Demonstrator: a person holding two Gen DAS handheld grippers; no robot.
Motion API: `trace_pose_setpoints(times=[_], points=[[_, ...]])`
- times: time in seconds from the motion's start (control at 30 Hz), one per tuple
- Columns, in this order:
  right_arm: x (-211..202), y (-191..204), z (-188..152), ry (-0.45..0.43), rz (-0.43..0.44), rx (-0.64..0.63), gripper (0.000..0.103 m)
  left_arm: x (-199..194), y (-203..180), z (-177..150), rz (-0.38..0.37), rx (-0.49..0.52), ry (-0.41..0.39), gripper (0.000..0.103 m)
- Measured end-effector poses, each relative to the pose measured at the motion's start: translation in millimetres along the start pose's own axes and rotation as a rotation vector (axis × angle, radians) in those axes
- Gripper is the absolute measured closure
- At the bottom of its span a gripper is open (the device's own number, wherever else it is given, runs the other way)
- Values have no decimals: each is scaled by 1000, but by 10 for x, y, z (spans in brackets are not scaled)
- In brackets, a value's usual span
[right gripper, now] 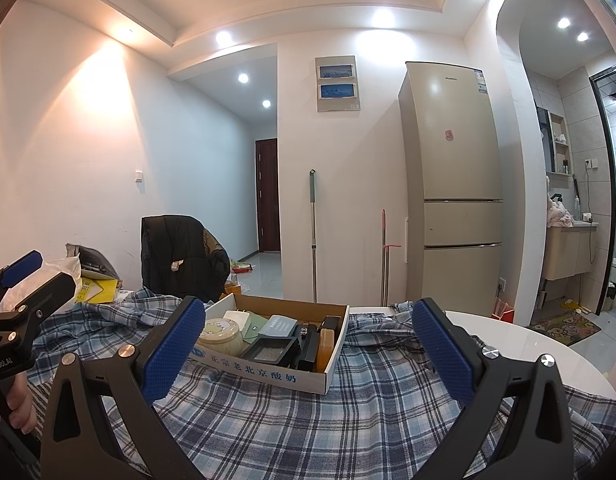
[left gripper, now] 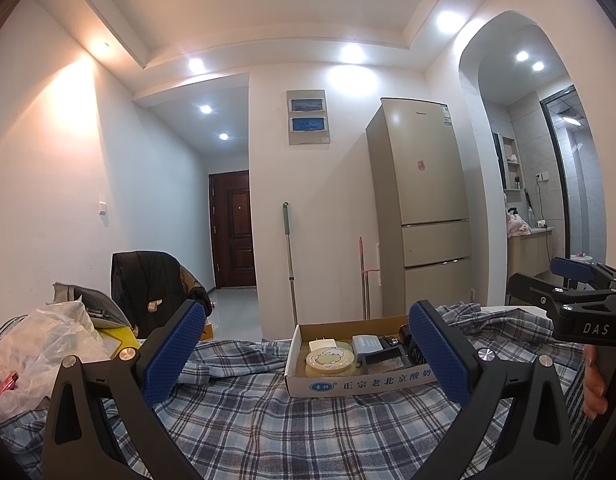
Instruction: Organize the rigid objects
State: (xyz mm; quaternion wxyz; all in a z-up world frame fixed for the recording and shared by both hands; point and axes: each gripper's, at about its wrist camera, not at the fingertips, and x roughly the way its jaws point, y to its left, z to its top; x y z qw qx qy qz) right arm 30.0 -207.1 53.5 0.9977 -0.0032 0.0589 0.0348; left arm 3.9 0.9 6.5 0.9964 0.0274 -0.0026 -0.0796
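Cardboard box packed with small items on plaid cloth.
Left gripper and right gripper both spread, empty; plastic bag left, fridge behind.

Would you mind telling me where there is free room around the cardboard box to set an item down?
The plaid cloth in front of the cardboard box, between the open right gripper and left gripper, is bare. The white table right of the box is bare too. The box itself is packed.
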Motion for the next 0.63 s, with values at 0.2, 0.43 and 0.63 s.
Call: trace_pose_setpoints(times=[0.2, 0.43, 0.63], points=[[0, -4, 1, 1, 0, 1, 0, -4, -9, -4, 0, -2, 1, 0], [0, 0, 0, 0, 0, 0, 0, -6, -13, -6, 1, -1, 0, 0], [0, 0, 0, -1, 0, 0, 0, -5, -25, 14, -5, 10, -6, 0]])
